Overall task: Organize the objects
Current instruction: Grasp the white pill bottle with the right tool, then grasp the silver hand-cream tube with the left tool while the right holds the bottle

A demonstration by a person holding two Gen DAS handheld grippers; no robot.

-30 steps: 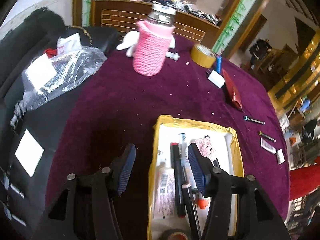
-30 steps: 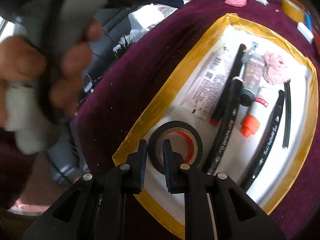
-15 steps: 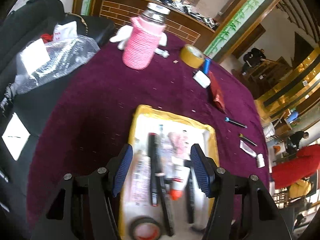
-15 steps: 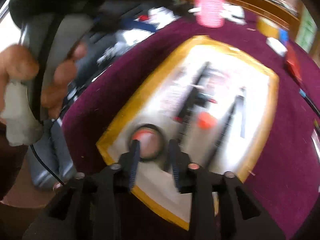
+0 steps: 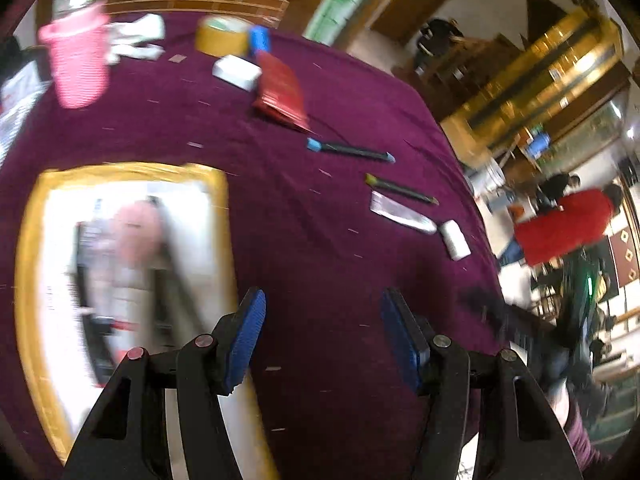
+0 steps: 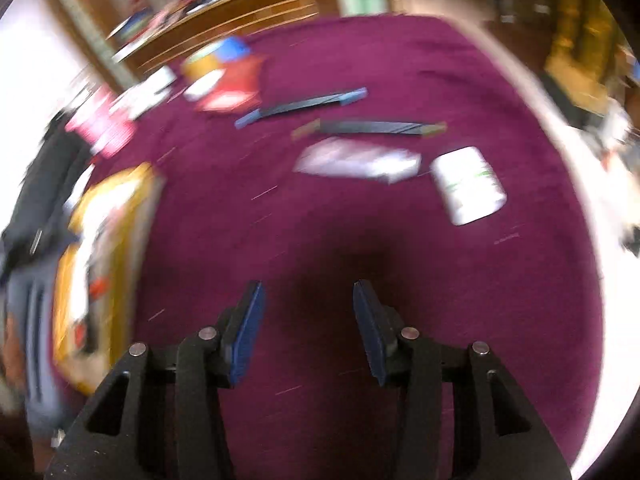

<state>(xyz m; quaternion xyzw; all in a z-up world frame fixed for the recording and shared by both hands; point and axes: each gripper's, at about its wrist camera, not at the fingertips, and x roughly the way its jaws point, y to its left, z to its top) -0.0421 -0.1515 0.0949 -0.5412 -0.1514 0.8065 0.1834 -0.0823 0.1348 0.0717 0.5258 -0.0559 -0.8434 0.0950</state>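
both hand-held grippers agape over tablecloth

No legible text; both views motion-blurred.

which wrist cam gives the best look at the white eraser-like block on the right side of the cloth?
Right wrist: the white block sits large, ahead and to the right of the open right gripper, its green print visible though blurred. The left wrist view shows it small, near the cloth edge.
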